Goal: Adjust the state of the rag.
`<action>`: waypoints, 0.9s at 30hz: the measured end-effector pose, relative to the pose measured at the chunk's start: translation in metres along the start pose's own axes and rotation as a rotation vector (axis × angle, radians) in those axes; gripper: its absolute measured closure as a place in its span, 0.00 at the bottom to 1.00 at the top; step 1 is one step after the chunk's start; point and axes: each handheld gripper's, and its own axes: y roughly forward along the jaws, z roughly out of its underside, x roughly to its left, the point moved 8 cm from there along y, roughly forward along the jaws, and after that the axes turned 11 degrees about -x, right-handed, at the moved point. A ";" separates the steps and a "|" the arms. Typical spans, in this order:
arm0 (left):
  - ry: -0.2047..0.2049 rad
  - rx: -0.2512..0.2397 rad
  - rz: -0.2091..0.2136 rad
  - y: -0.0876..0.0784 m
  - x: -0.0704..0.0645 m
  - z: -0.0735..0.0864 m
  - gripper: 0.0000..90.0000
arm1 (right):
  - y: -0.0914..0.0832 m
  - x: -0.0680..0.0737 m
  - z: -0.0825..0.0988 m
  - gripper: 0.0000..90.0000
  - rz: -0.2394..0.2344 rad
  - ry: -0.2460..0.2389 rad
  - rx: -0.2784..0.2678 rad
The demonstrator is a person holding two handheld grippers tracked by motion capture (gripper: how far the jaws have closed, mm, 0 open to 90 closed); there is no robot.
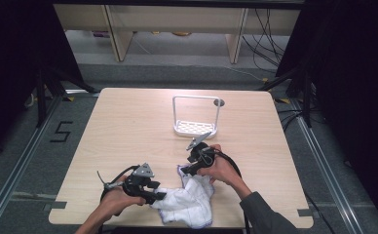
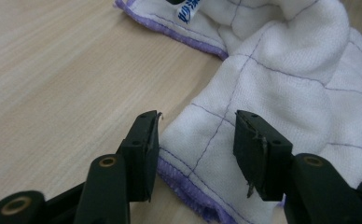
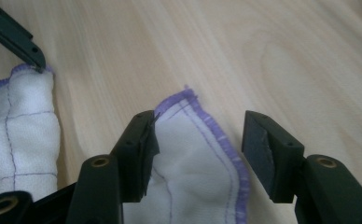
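A crumpled white cloth (image 1: 189, 200) with purple stitched edges lies near the table's front edge. My left gripper (image 1: 160, 196) sits at the cloth's left side. In the left gripper view its jaws (image 2: 198, 135) stand apart over a hemmed corner of the cloth (image 2: 272, 84), and the pads do not press on it. My right gripper (image 1: 187, 170) is at the cloth's upper left corner. In the right gripper view it (image 3: 198, 140) is open, with a purple-edged corner of the cloth (image 3: 188, 158) lying between the jaws.
A white rack (image 1: 197, 127) with a tall wire frame stands beyond the cloth, mid-table. The pale wooden table (image 1: 128, 126) has bare surface to the left and right. Floor rails and dark stands flank the table.
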 end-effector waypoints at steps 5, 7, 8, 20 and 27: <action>-0.015 0.004 0.002 -0.001 0.002 0.002 0.58 | 0.004 0.004 0.006 0.54 0.000 -0.024 0.031; -0.008 0.009 0.007 0.000 0.002 0.004 0.59 | 0.004 0.005 0.007 0.59 -0.003 -0.018 0.028; -0.008 0.009 0.007 0.000 0.002 0.004 0.61 | 0.003 0.005 0.008 0.61 0.003 -0.026 0.028; 0.066 0.017 0.018 -0.002 -0.001 0.008 0.95 | -0.006 0.006 0.013 0.97 -0.018 -0.045 0.047; 0.134 -0.086 -0.088 -0.035 0.012 -0.024 0.95 | -0.070 -0.015 -0.018 0.98 0.106 -0.052 -0.189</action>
